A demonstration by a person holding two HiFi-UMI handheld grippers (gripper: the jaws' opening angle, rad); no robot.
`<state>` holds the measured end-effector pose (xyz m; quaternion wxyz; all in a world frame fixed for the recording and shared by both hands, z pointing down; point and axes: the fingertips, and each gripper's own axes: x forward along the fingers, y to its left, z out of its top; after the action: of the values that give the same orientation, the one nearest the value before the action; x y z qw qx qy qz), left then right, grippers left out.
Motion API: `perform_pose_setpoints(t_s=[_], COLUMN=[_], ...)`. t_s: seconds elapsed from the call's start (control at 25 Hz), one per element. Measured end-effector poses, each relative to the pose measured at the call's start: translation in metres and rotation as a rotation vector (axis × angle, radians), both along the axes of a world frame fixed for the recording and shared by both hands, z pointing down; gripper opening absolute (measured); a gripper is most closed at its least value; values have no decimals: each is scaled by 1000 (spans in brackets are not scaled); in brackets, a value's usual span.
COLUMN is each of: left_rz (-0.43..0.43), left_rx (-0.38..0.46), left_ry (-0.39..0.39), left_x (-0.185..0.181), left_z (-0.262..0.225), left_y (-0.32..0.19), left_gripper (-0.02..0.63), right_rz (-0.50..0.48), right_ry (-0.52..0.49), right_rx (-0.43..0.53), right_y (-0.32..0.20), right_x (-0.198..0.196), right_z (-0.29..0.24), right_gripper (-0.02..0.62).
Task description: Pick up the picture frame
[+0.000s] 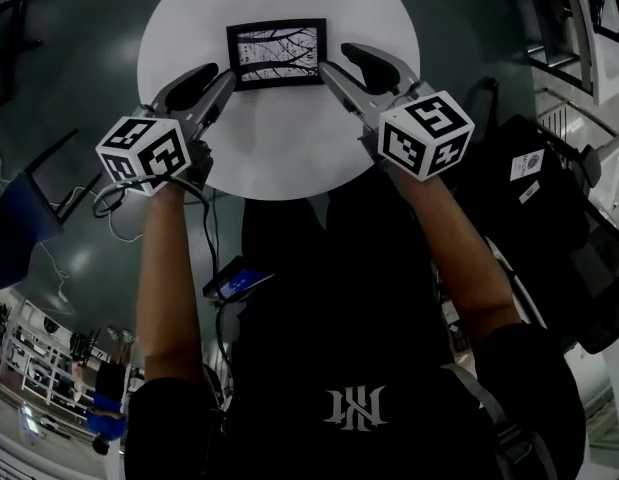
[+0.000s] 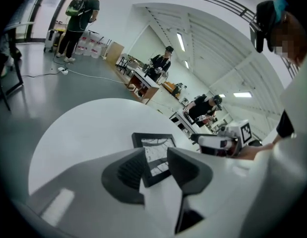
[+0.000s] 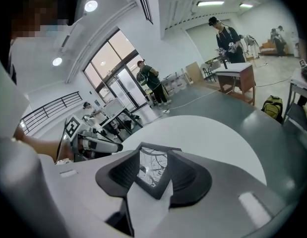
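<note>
A black picture frame holding a print of bare branches lies flat on the round white table. My left gripper is at the frame's left end, its jaws apart. In the left gripper view the frame's near corner shows in the gap of my left gripper. My right gripper is at the frame's right end, also open. In the right gripper view the frame sits in the gap of my right gripper. No pad visibly presses on the frame.
A blue chair stands left of the table and black bags lie on the floor at the right. Farther off are desks and standing people. Cables run along the grey floor.
</note>
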<state>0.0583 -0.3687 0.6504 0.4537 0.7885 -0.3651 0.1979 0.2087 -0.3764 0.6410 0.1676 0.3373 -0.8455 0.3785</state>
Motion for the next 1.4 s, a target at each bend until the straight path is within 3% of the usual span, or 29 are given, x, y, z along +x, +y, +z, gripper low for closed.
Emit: perform_pose_setpoints(t_s=[0.2,0.48,0.68,1.4], left_rz=[19,2,39,51], left_rx=[-14,-56,-62,-54], left_ry=[-64,-80,-121,-234], left_x=[0,3,2,5], left_z=[18,44,51,53], left_y=[-5,-7,-11,-13], left_gripper=[172,158,143,114], right_rz=[57,62,67,31], right_ry=[40,117,170,249], right_rx=[-60,-98,-118,-57], right_y=[-7,-11,-15,-10], right_x=[-7,-11,-10,-13], right_z=[23,50,66,69], right_gripper=[172,167,163,106])
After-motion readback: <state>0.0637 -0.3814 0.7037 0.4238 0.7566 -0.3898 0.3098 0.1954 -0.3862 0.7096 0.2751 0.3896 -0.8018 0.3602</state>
